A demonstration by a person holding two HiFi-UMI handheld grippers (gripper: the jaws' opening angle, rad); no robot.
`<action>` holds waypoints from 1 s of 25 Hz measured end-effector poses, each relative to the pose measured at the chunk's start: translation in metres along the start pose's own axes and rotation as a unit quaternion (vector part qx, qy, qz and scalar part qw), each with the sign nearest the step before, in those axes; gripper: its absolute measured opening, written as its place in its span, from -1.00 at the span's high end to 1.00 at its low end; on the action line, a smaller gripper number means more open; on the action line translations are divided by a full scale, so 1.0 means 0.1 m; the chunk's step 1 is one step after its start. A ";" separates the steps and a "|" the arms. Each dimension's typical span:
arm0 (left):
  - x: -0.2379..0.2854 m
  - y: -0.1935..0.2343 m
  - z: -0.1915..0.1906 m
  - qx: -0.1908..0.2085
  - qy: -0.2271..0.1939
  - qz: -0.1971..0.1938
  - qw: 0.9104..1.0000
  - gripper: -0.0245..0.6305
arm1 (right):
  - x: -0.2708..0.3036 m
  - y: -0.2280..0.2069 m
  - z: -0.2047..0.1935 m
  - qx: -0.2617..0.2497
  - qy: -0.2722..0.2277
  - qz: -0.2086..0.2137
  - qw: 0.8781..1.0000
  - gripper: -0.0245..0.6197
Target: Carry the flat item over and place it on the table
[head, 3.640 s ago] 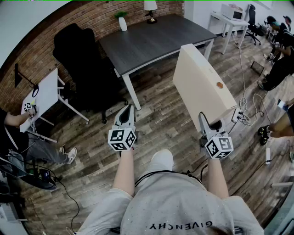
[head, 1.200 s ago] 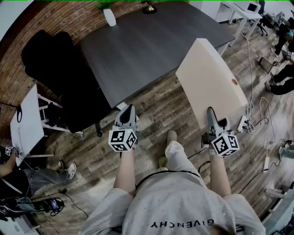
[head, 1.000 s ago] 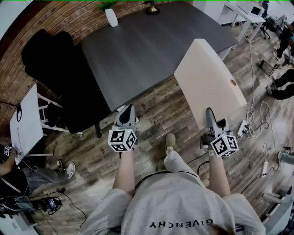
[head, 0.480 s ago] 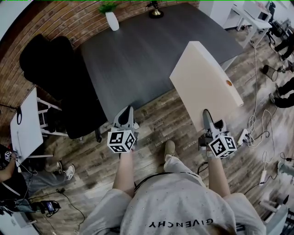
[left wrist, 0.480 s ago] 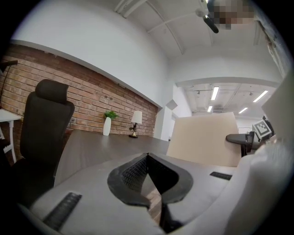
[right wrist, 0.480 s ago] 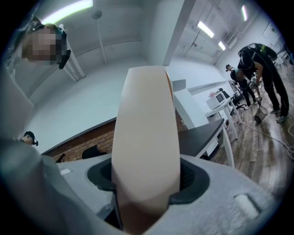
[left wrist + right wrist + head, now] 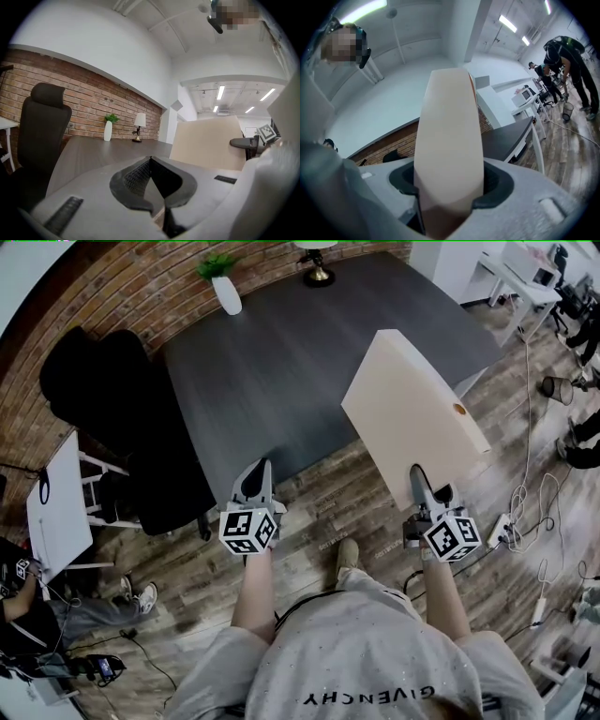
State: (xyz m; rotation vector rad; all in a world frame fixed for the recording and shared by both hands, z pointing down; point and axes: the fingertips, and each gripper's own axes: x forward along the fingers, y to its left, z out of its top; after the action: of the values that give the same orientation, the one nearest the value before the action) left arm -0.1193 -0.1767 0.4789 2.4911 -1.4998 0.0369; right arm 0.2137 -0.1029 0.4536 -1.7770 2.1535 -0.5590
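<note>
Fingers (image 7: 497, 186) of R gripper (image 7: 425, 491) clamped on flat box (image 7: 412, 409), lower edge hidden; L gripper (image 7: 255, 474) closed, empty.

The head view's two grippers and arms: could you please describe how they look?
The left gripper and right gripper are light grey shells with tapering jaws lined by black ribbed pads. Each carries a white cube with black square markers. The person wears a pale grey speckled T-shirt with short sleeves; a black cable crosses it.
</note>
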 end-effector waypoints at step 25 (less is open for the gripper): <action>0.59 -0.18 -0.07 0.018 0.008 0.010 1.000 0.93 | 0.93 -0.32 -0.08 0.033 0.030 0.058 0.997 0.06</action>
State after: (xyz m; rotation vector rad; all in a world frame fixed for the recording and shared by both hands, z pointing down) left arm -0.0745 -0.2180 0.4909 2.4967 -1.5323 0.0862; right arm 0.2200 -0.1980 0.4777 -1.6091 2.2335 -0.6544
